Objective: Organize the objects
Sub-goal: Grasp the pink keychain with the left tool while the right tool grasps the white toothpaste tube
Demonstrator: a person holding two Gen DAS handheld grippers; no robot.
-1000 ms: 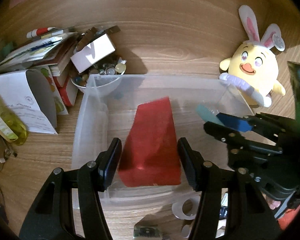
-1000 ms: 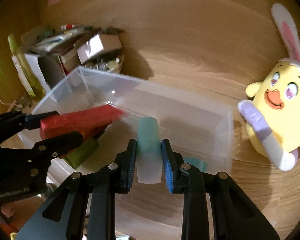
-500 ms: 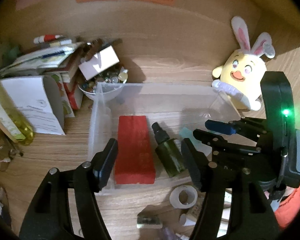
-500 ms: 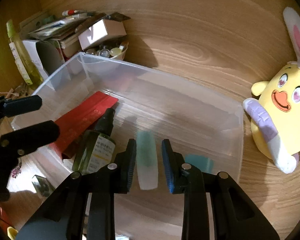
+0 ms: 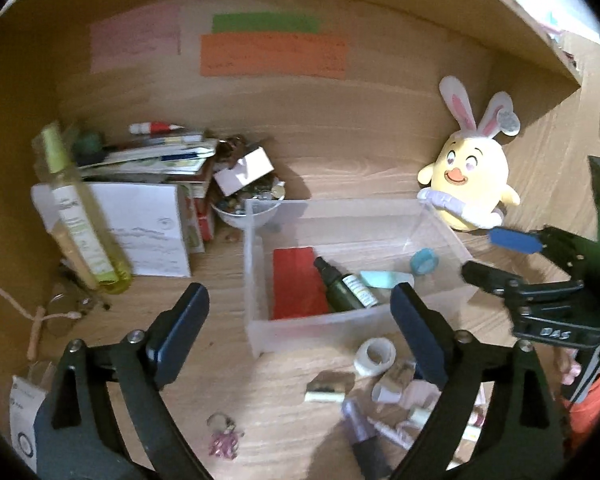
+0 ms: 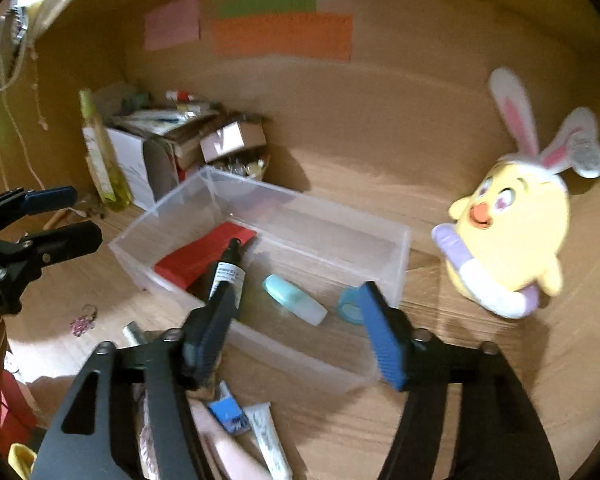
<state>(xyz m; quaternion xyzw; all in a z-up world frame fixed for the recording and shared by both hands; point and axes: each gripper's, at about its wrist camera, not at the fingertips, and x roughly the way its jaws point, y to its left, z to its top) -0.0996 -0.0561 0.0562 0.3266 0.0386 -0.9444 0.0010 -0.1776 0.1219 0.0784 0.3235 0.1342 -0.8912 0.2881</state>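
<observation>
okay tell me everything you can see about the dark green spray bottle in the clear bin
The dark green spray bottle has a black pump cap and a pale printed label on its body; it looks like tinted glass or plastic, though I can't tell which. It lies on its side on the floor of the clear plastic bin, cap toward the back wall. It rests against the red box, with the mint tube on its other side. Neither gripper holds it.

Right gripper (image 6: 296, 322) hangs wide apart over the clear plastic bin (image 6: 396, 268). Inside: red box (image 6: 196, 256), dark green spray bottle (image 6: 226, 276), teal-capped tube (image 6: 296, 300), teal tape roll (image 6: 348, 306). Yellow bunny-eared plush (image 6: 508, 236) stands beside the bin.
</observation>
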